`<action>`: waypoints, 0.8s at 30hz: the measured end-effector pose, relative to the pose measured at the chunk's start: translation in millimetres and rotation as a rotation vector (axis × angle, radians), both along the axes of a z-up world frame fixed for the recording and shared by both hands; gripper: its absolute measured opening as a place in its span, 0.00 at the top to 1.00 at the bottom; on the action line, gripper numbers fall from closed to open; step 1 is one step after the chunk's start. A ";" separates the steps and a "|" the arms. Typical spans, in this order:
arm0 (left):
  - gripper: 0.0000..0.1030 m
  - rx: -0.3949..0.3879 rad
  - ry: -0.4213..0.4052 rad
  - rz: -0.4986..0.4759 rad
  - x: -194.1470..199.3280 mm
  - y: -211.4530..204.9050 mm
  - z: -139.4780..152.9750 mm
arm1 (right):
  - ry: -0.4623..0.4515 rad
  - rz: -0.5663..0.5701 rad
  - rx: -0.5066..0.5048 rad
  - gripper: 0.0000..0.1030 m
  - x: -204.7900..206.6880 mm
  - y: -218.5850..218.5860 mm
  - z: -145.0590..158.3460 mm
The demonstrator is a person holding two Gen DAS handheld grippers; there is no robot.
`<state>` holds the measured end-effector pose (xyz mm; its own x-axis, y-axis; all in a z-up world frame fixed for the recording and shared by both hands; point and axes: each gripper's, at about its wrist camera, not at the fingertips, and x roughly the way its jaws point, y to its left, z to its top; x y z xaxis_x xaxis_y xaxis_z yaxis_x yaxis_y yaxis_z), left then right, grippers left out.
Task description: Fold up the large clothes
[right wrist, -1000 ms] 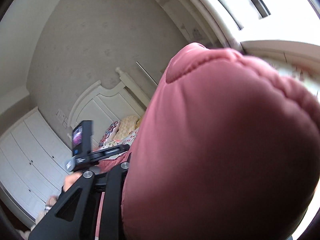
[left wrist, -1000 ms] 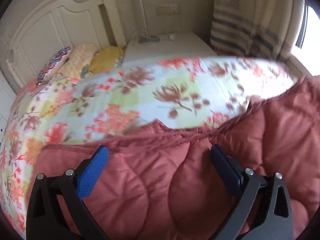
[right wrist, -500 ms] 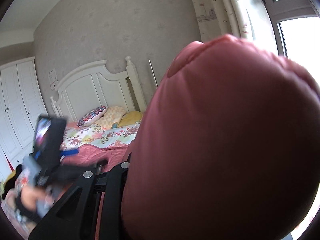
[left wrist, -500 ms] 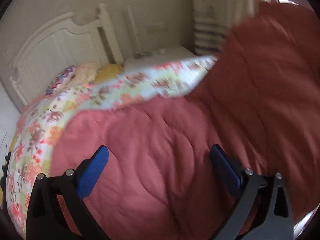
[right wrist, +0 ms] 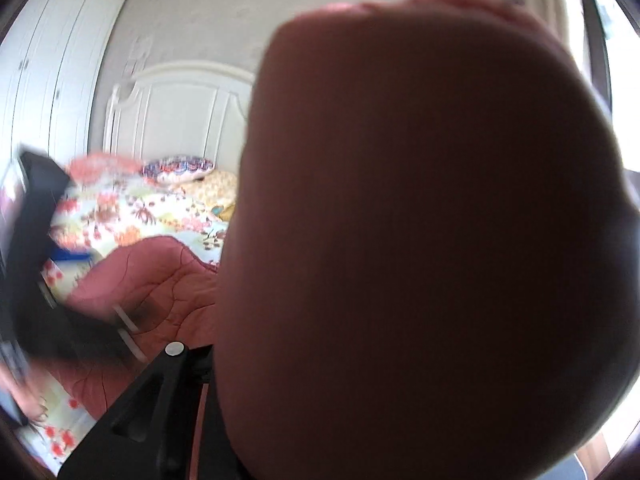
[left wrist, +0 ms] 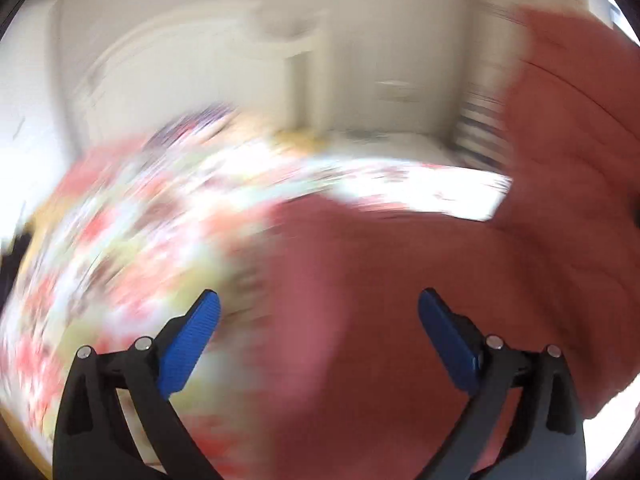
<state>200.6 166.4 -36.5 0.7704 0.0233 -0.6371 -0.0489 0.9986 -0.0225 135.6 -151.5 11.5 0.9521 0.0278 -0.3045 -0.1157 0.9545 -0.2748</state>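
Swinging left off the red jacket (left wrist: 400, 280), the left tool (left wrist: 319, 320) gapes empty over the bed (left wrist: 120, 240), while the right tool (right wrist: 208, 400), jaw gap hidden, has carried its bunched end higher, advancing the fold.

left gripper (left wrist: 318, 320) gap: jaws wide apart, nothing between the pads, room to pass forward.
near centre/right: red quilted garment (left wrist: 400, 280) piled on bed, rises high at far right, blocks that side.
near left: bare floral bedspread (left wrist: 120, 248), low and flat, passable.
far: pillows (right wrist: 180, 168) and white headboard (right wrist: 180, 100) close off the far end.
right gripper view: garment bulge (right wrist: 420, 220) fills the centre and right, forward path blocked; only a left strip is clear.
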 end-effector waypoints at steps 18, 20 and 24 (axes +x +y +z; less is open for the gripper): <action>0.02 -0.139 -0.148 -0.169 -15.0 43.8 78.7 | 0.007 0.133 -0.978 0.46 27.3 177.9 -168.3; 0.02 -0.155 -0.140 -0.327 -3.0 8.9 92.8 | 0.002 0.130 -0.978 0.46 29.0 174.1 -169.7; 0.02 -0.067 -0.021 -0.479 44.8 -49.3 81.9 | -0.006 0.134 -0.973 0.46 29.0 172.1 -169.5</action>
